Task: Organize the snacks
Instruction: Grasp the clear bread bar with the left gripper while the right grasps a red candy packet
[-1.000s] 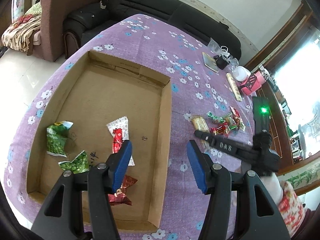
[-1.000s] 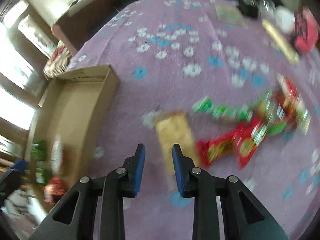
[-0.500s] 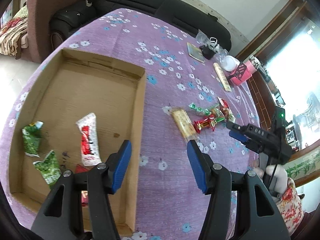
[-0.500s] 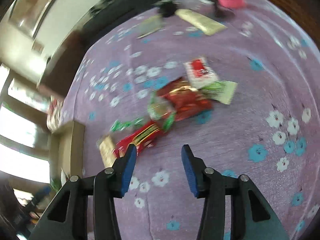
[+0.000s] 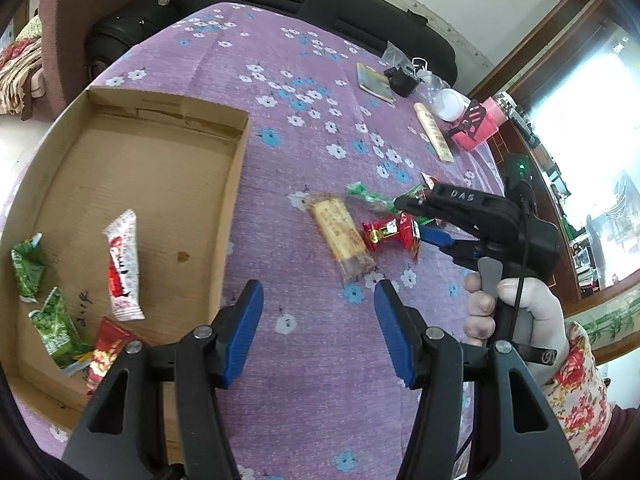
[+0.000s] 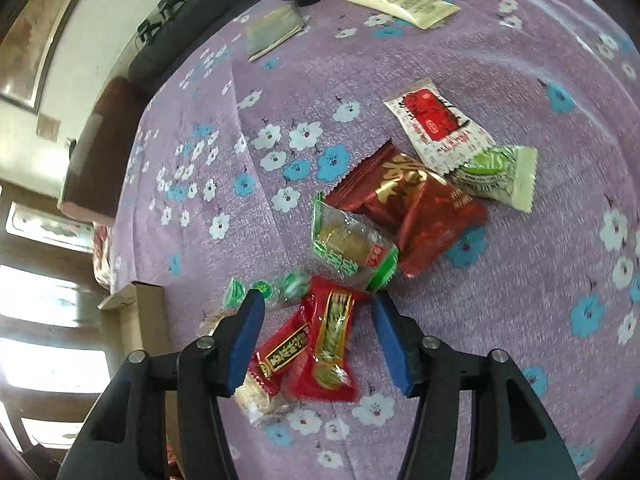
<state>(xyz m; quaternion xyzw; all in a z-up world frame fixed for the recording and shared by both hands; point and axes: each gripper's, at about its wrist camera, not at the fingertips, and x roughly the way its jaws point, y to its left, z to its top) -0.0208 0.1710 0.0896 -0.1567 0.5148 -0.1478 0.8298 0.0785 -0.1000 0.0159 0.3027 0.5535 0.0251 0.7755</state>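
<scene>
Straddling a small red-and-gold foil snack packet point(image 6: 330, 344) low in the frame, the blue-padded right gripper point(image 6: 318, 338) gapes wide and empty, while the equally spread, empty left gripper point(image 5: 318, 330) hovers beside the shallow brown cardboard tray point(image 5: 168, 184) at left.

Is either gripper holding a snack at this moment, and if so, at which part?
Nothing is held. The left gripper is open above bare cloth. The right gripper is open around a red snack packet, not closed on it.
</scene>
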